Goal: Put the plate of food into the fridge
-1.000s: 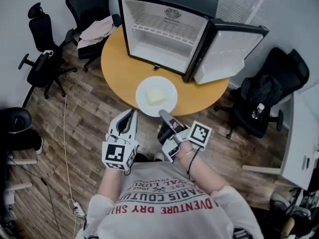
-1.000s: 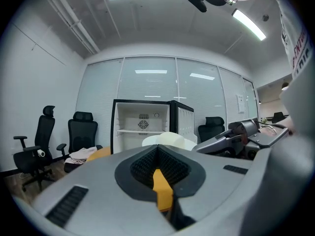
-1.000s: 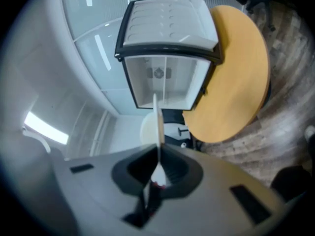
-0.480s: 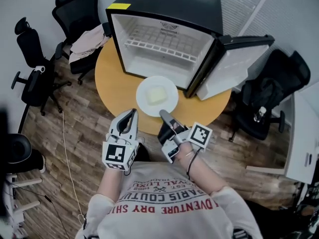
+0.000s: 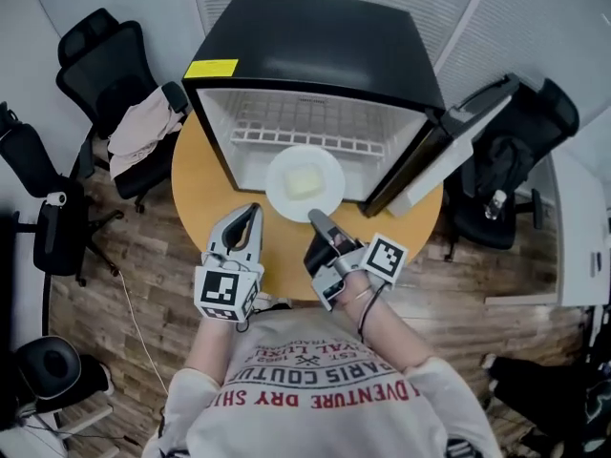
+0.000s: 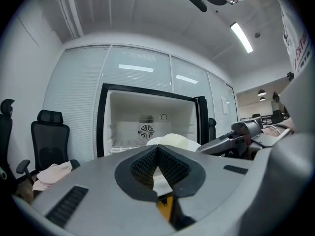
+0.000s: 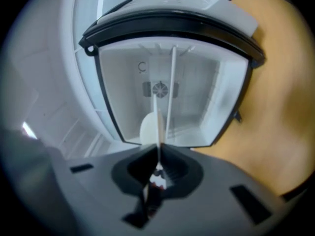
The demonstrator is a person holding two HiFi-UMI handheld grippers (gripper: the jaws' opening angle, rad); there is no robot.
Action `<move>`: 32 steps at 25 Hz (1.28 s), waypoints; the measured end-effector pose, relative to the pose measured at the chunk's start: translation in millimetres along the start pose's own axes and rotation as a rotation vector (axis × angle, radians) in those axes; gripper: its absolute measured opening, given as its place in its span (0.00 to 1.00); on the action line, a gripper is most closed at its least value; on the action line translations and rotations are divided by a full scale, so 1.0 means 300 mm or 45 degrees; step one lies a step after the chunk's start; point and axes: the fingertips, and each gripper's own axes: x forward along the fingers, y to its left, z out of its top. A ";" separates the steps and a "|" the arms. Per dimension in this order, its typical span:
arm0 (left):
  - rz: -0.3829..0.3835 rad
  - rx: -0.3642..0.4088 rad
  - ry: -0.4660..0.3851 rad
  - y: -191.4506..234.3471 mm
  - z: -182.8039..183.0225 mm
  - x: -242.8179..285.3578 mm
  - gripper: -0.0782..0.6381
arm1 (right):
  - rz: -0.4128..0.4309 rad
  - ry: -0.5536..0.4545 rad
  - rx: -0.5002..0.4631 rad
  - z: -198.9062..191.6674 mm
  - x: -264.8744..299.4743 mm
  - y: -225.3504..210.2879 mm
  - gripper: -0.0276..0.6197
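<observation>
**A:** Starting big: how does the fridge stand?

**B:** It is black outside and white inside, and it sits on the round wooden counter. Its door is swung wide to the right. A wire shelf crosses the inside.

**A:** Anything around it?

**B:** Black office chairs, one with a pale cloth draped over it.

**A:** And the plate?

**B:** The white plate hangs in the air at the fridge's open mouth, level with the space under the shelf. I cannot tell whether it has crossed the sill.

**A:** Who has it?

**B:** The right gripper. Its jaws are pinched almost fully together on the plate's near rim, so its own view sees the plate edge-on.

**A:** The left gripper?

**B:** It hangs just left of the plate without touching it. Its jaw tips meet with nothing between them.

**A:** The food?

**B:** One pale yellowish block, lying mid-plate.
</observation>
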 end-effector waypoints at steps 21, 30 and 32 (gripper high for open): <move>-0.257 -0.011 0.038 0.186 -0.037 0.264 0.15 | -0.071 -0.318 0.076 0.189 0.276 -0.048 0.10; -0.247 -0.005 0.038 0.223 -0.039 0.325 0.15 | -0.067 -0.347 0.071 0.241 0.343 -0.040 0.11; -0.255 -0.007 0.039 0.221 -0.042 0.334 0.15 | -0.051 -0.353 0.053 0.256 0.356 -0.037 0.13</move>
